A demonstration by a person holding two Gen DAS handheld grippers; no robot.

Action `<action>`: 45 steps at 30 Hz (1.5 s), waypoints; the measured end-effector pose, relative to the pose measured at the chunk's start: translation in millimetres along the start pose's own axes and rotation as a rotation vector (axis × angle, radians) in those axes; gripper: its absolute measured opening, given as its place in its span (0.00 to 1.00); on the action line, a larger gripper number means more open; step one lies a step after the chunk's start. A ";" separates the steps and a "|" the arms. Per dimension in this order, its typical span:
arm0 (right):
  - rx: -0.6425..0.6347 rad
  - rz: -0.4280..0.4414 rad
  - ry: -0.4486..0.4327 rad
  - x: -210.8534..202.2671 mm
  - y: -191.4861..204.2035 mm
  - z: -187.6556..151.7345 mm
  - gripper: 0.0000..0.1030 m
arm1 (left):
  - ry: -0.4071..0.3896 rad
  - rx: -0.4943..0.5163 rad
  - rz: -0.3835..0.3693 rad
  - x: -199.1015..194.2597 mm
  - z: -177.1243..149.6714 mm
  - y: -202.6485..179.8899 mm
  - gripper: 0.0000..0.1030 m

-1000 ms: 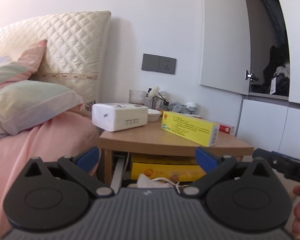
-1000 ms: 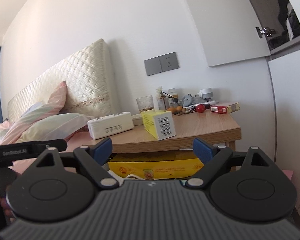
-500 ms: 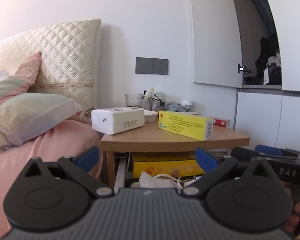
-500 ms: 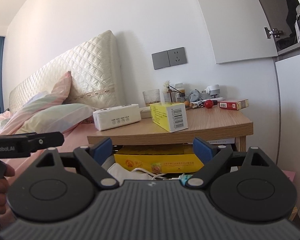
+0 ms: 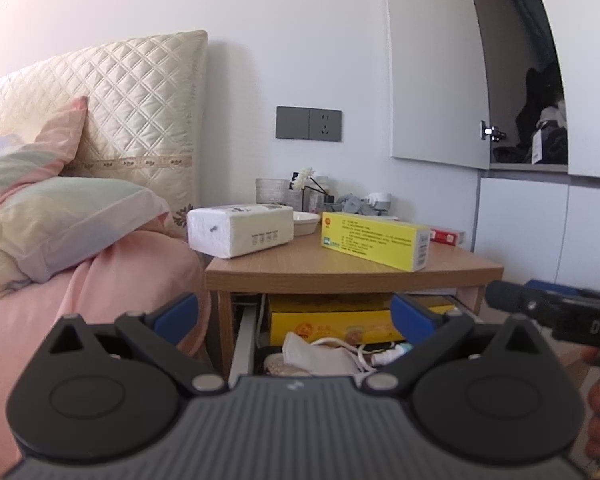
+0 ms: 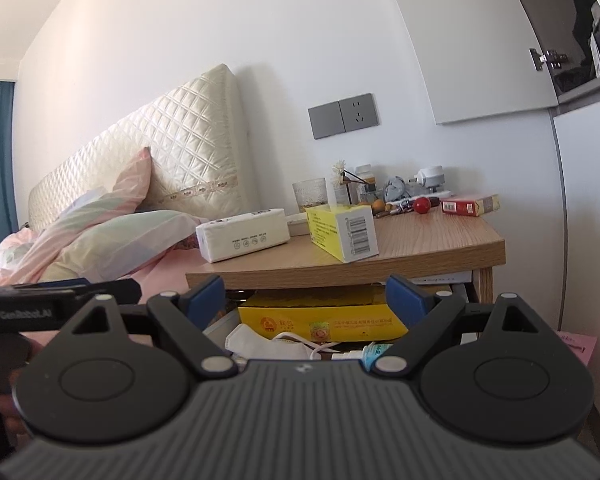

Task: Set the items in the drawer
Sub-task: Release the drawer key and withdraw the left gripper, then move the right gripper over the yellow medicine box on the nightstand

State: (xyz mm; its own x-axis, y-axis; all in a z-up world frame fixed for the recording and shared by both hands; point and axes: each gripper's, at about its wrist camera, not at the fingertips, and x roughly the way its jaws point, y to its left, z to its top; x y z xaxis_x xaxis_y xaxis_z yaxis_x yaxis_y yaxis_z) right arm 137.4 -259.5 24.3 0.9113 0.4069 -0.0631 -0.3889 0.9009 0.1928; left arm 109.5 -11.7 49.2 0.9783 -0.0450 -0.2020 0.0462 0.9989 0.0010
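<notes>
The yellow box is probably the first item to go in. It lies on its long side near the front edge of the nightstand, toward the right front corner, its barcoded end facing the right wrist camera. It is a long, slim carton, bright yellow with fine print and a small logo. I judge it light and stiff, with thin walls that would dent under a hard squeeze; the safest hold looks to be across the two long faces near the middle, so it does not swing.

Just beside it, toward the left front corner, lies a white tissue pack: soft, light, and best pinched across its narrow width.

Below the top, the drawer stands open. It already holds a yellow flat box at the back, with a white face mask and a cable in front.

The left gripper and the right gripper both hover in front of the drawer, fingers spread wide, holding nothing.

Behind, along the back edge, stand a glass, small bottles and a red pack.
</notes>
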 end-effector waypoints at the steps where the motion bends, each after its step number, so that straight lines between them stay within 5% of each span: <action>1: -0.012 -0.001 -0.003 -1.0 1.0 0.3 0.87 | 0.000 -0.001 0.001 -0.1 -0.1 0.3 1.00; 31: -0.007 0.024 0.025 -8.8 -12.9 5.3 0.87 | 0.008 0.036 0.005 2.4 -3.4 -4.0 1.00; 39: 0.079 0.085 0.045 20.4 -22.8 41.3 0.88 | 0.005 0.048 -0.010 -0.9 -5.1 -9.0 1.00; 45: 0.024 0.084 0.181 92.1 -24.1 84.0 0.88 | 0.006 0.044 -0.023 -2.4 -5.3 -11.7 1.00</action>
State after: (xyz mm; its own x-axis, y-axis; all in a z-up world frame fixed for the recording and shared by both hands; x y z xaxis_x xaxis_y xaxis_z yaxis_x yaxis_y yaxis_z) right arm 242.1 -256.4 96.1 0.8356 0.5031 -0.2207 -0.4573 0.8596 0.2280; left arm 105.6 -23.3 44.6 0.9758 -0.0673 -0.2081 0.0770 0.9963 0.0390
